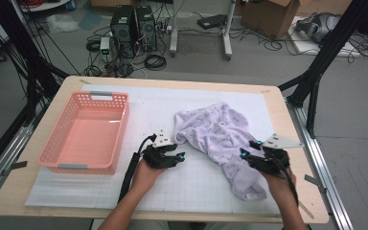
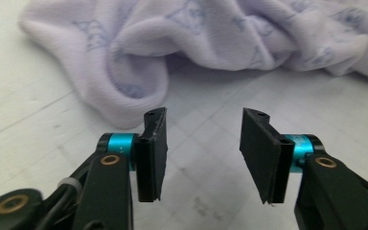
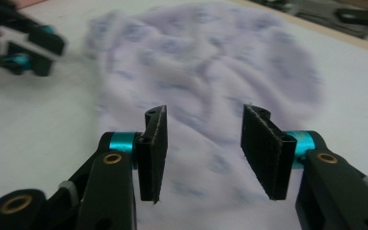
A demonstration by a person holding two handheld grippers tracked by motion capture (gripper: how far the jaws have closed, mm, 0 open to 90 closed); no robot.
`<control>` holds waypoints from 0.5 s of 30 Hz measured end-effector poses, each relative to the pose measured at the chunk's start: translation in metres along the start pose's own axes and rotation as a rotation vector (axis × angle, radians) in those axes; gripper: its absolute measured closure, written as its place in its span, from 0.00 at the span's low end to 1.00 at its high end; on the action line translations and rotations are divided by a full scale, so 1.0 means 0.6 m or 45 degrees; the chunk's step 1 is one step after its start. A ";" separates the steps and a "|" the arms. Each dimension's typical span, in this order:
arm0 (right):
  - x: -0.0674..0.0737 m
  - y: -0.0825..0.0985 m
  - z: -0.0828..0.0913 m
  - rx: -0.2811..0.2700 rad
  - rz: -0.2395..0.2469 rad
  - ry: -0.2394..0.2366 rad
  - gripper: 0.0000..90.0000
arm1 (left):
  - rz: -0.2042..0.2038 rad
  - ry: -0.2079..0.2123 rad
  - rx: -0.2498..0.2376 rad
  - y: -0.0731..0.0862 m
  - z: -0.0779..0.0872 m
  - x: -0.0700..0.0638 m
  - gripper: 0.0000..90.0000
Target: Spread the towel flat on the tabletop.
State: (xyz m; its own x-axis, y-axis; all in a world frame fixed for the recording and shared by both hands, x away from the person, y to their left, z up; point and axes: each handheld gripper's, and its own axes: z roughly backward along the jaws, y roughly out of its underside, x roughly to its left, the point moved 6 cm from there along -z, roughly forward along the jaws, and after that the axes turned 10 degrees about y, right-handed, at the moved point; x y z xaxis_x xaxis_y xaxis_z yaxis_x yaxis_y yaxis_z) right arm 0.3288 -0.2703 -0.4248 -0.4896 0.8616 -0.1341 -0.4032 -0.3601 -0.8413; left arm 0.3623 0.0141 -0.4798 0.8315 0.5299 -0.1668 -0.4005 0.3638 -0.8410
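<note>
A crumpled lilac cloth [image 1: 215,129] with a faint blue print lies right of centre on the white gridded mat [image 1: 148,110]. My left gripper [image 1: 178,152] rests low over the mat just left of the cloth's near edge. In the left gripper view its jaws [image 2: 203,143] stand open with bare mat between them and the cloth [image 2: 172,38] a little beyond. My right gripper [image 1: 249,148] hovers over the cloth's near right part. Its jaws [image 3: 203,143] are open, with the cloth [image 3: 206,72] beneath and no pad pressing on it. The left gripper [image 3: 28,48] shows blurred at that view's top left.
An empty pink plastic basket [image 1: 100,167] stands on the mat's left side. The wooden table [image 1: 172,82] ends just past the mat on every side. Black frame poles, computers and cables stand on the floor beyond the far edge.
</note>
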 end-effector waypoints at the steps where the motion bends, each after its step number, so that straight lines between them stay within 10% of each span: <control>1: 0.017 -0.002 -0.010 0.014 0.035 -0.024 0.56 | 0.001 -0.013 0.002 0.001 0.003 0.004 0.58; 8: 0.102 0.014 -0.085 0.163 0.175 -0.157 0.58 | 0.028 -0.061 -0.021 0.007 0.030 0.026 0.57; 15: 0.110 0.021 -0.117 0.249 0.278 -0.029 0.79 | 0.054 -0.084 -0.038 0.018 0.050 0.039 0.57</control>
State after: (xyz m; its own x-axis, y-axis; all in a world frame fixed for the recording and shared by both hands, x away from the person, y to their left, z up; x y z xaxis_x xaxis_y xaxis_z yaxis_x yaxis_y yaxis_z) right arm 0.3459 -0.1926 -0.4809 -0.5977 0.7486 -0.2871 -0.4265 -0.6001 -0.6768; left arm 0.3662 0.0535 -0.4773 0.7865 0.5939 -0.1693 -0.4224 0.3174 -0.8490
